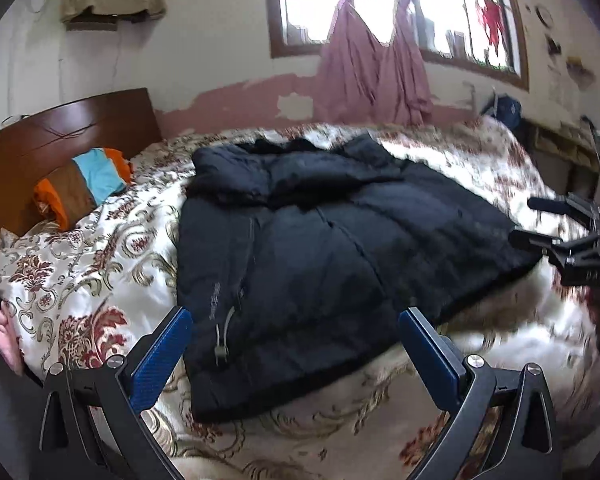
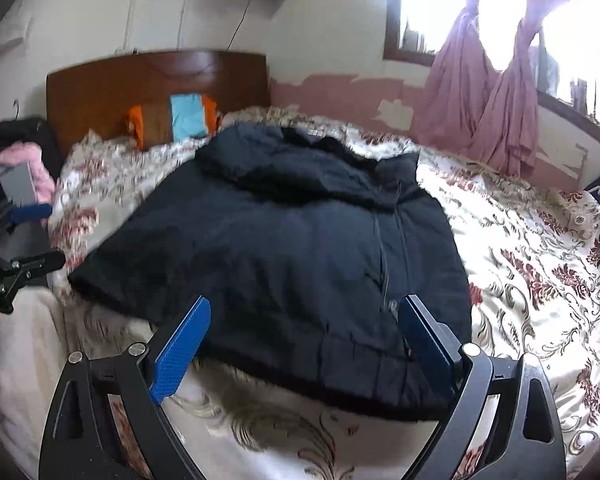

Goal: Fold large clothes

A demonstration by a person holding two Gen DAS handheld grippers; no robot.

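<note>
Padded navy jacket point(image 1: 324, 248) lies spread on the bed point(image 2: 540, 248); I hold left tool point(image 1: 296, 320) and right tool point(image 2: 304, 312) apart (empty). Slippery bulk may slump mid-fold.

Home bedroom, seemingly: bed point(image 2: 540, 248), headboard point(image 2: 112, 84).

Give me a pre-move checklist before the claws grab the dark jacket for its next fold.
1. Left claw open: ok.
2. Right claw open: ok.
3. Both claws empty: ok.
4. Dark jacket lies on the floral bedspread: ok.
5. Jacket lying smooth: not ok, bunched near the hood end.
6. Striped pillow apart from the jacket: ok.
</note>
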